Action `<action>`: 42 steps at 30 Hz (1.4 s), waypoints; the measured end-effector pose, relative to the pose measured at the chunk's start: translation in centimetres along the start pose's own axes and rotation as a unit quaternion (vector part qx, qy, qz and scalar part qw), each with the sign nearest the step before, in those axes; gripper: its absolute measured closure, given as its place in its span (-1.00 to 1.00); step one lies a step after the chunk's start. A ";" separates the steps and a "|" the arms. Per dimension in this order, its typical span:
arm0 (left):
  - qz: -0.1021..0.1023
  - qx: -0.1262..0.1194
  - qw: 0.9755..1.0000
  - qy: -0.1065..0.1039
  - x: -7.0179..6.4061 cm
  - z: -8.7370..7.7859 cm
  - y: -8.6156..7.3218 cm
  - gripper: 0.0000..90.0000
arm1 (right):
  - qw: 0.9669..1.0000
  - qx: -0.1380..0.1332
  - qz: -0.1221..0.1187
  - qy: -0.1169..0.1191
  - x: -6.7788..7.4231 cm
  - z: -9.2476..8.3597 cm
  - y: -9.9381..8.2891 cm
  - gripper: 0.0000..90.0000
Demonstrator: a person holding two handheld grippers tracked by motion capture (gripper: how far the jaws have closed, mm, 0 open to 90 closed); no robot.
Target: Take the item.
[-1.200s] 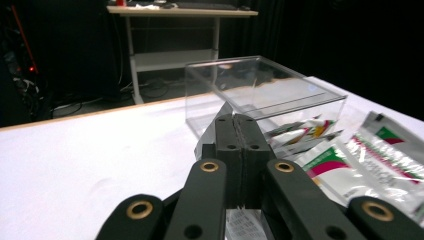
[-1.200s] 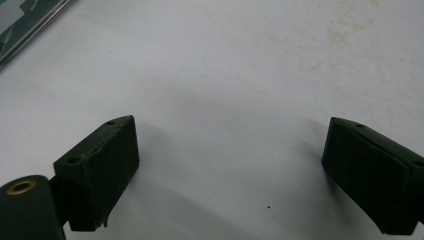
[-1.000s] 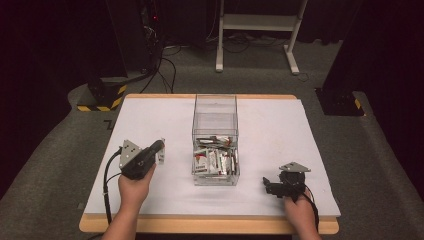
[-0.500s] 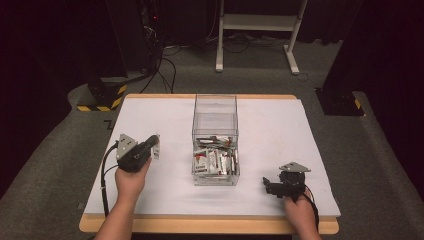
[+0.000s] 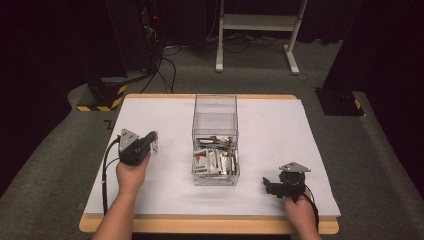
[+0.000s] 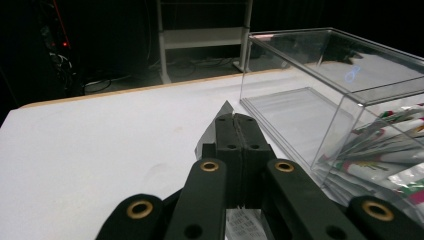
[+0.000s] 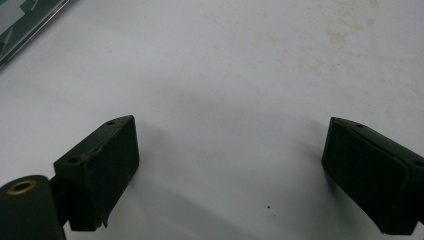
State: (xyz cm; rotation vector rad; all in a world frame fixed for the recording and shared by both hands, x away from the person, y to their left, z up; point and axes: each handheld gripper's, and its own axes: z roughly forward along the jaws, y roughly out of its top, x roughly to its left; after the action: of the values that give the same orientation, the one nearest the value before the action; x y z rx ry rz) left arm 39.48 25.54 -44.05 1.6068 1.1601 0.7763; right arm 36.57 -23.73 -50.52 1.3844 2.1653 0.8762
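Two tongs are working at the white table. We are keeping the left tongs pressed together on a small packet; in the left gripper view its silvery corner is sticking out just above the joined tips. We are holding this packet above the table, to the left of the clear box and apart from it. The right tongs are standing wide open with nothing between them, low over the bare table near its front edge. Inside the near half of the box, many similar packets are lying in a heap; the far half is looking empty. Between the left tongs and these packets, the clear wall of the box is standing.
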 end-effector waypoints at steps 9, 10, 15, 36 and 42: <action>0.000 0.021 1.000 0.009 0.8 1.4 -0.7 0.99 | 1.000 0.000 0.000 0.000 0.0 0.0 0.0 -0.82; 0.001 0.020 1.000 0.011 0.9 1.5 -0.7 0.99 | 1.000 0.000 0.000 0.000 0.0 0.0 0.0 -0.82; 0.001 0.026 1.000 0.013 1.1 1.8 -0.9 0.99 | 1.000 0.000 0.000 0.000 0.0 0.0 0.0 -0.82; 0.023 0.057 0.998 0.032 1.4 3.7 -1.4 0.99 | 1.000 0.000 0.001 0.000 0.0 0.0 0.0 -0.82; 0.011 0.060 0.998 0.024 0.9 4.5 -1.6 0.97 | 1.000 0.000 0.000 0.000 0.0 0.0 0.0 -0.82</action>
State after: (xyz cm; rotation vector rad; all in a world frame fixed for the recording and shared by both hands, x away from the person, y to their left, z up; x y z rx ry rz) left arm 43.27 25.00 -47.06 1.7098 1.2450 0.7768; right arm 36.57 -23.73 -50.52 1.3848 2.1652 0.8770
